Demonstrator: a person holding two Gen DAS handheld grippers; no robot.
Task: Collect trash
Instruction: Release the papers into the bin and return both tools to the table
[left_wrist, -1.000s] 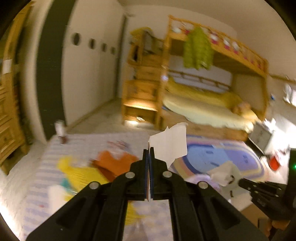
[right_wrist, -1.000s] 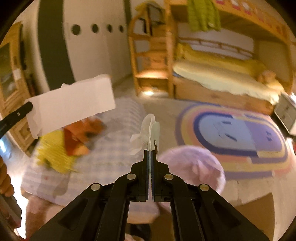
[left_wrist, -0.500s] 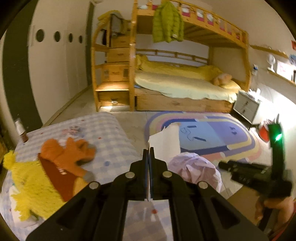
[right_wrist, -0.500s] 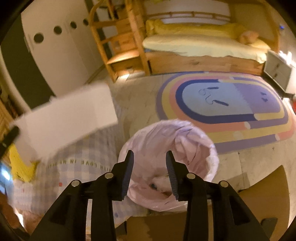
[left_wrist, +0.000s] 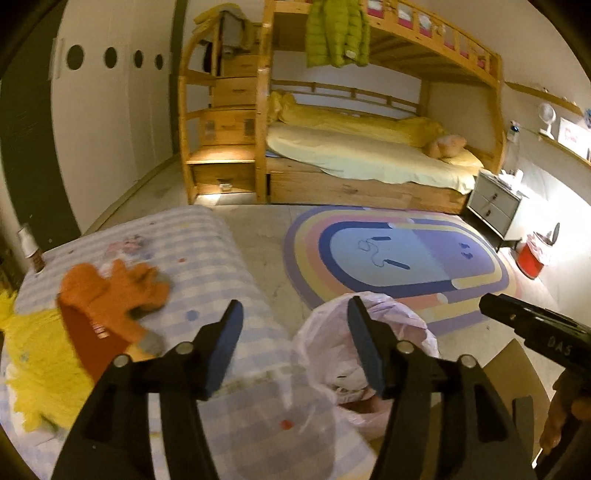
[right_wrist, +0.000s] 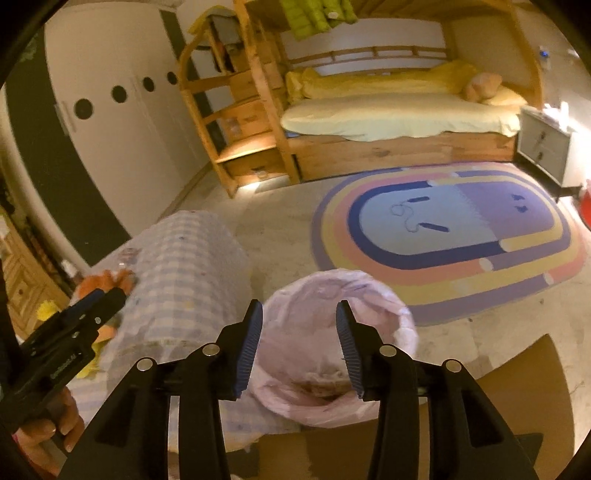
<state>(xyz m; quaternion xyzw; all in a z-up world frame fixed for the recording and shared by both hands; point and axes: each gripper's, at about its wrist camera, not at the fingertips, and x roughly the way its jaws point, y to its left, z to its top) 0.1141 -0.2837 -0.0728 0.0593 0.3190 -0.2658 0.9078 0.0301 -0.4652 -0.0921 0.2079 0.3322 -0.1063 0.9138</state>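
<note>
A waste bin with a pink bag liner (left_wrist: 373, 332) stands on the floor beside the bed. White crumpled trash (left_wrist: 347, 384) lies inside it. My left gripper (left_wrist: 294, 306) hangs over the bin's left rim; its jaws are opening and nothing is between them. A pale blur shows just below them. My right gripper (right_wrist: 299, 308) is directly above the bin (right_wrist: 332, 295), its jaws still opening and empty. In the right wrist view the left gripper (right_wrist: 96, 299) reaches in from the left, held by a hand (right_wrist: 48, 428).
A checked blanket (left_wrist: 207, 266) covers the low bed, with an orange plush toy (left_wrist: 110, 295), a yellow plush (left_wrist: 33, 354) and a small bottle (left_wrist: 31, 251) on it. A striped rug (left_wrist: 399, 254), bunk bed (left_wrist: 369, 155), nightstand (left_wrist: 493, 203), red bin (left_wrist: 530, 258) and brown cardboard (right_wrist: 517, 387) surround the spot.
The left gripper has opened and the white paper is gone from its jaws. The right gripper let go of its tissue, opened wider and moved over the bin.
</note>
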